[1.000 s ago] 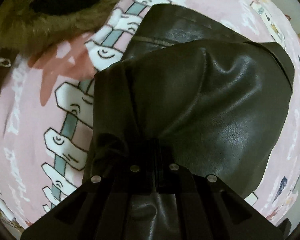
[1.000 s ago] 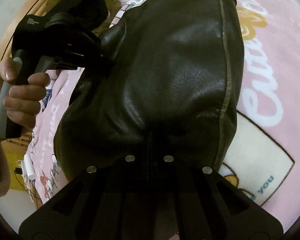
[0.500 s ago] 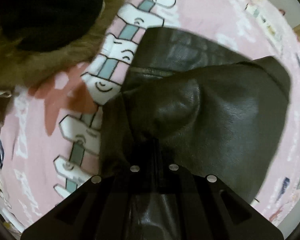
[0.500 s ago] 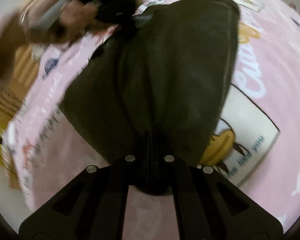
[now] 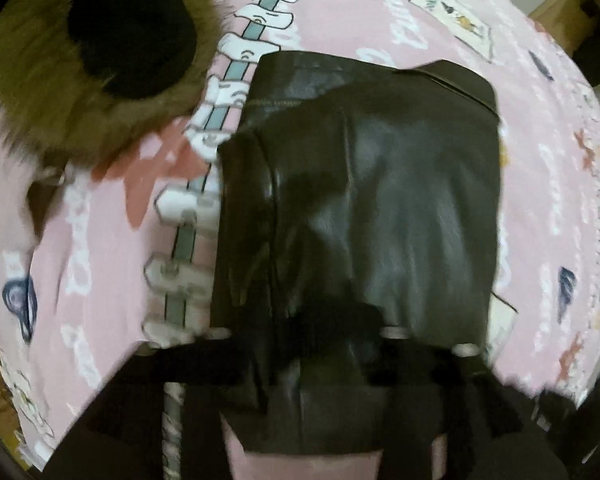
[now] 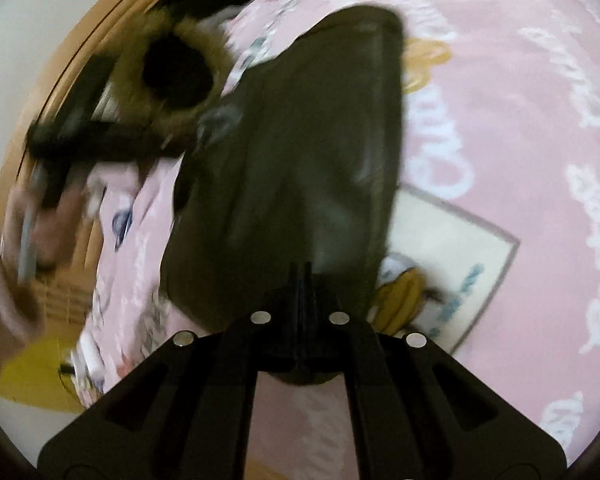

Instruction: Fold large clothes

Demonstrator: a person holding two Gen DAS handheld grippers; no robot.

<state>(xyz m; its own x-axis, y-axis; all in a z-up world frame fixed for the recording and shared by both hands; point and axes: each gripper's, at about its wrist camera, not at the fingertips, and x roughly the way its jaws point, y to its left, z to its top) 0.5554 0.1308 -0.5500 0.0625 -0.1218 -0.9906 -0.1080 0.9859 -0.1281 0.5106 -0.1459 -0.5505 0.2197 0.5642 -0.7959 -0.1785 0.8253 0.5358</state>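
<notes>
A: Start with the left hand-held gripper (image 5: 304, 344). What is it doing?

B: Its fingers look spread apart, with a fold of the jacket (image 5: 380, 200) bunched loosely in the gap. The view is blurred, but I see no pinch on the leather.

A: And where does the jacket lie?

B: Straight ahead of that gripper, folded into a dark block on the pink blanket (image 5: 112, 272). Ahead and to its left sits the fur hood (image 5: 96, 52), brown trim around a black lining, apart from the folded body in this view. A printed white and grey strip runs up the blanket between the two.

A: Now the right hand-held gripper (image 6: 300, 280).

B: Its fingers are drawn tight together on the near edge of the jacket (image 6: 300, 152), which stretches away in front of it. Far to its left, blurred, a hand (image 6: 16, 248) grips the other gripper's handle, whose black body reaches toward the jacket's left side. The hood (image 6: 180, 68) lies beyond that, ahead and left.

A: And to the right?

B: Pink blanket (image 6: 520, 120) with white lettering and a cartoon panel just beside the jacket's right edge.
</notes>
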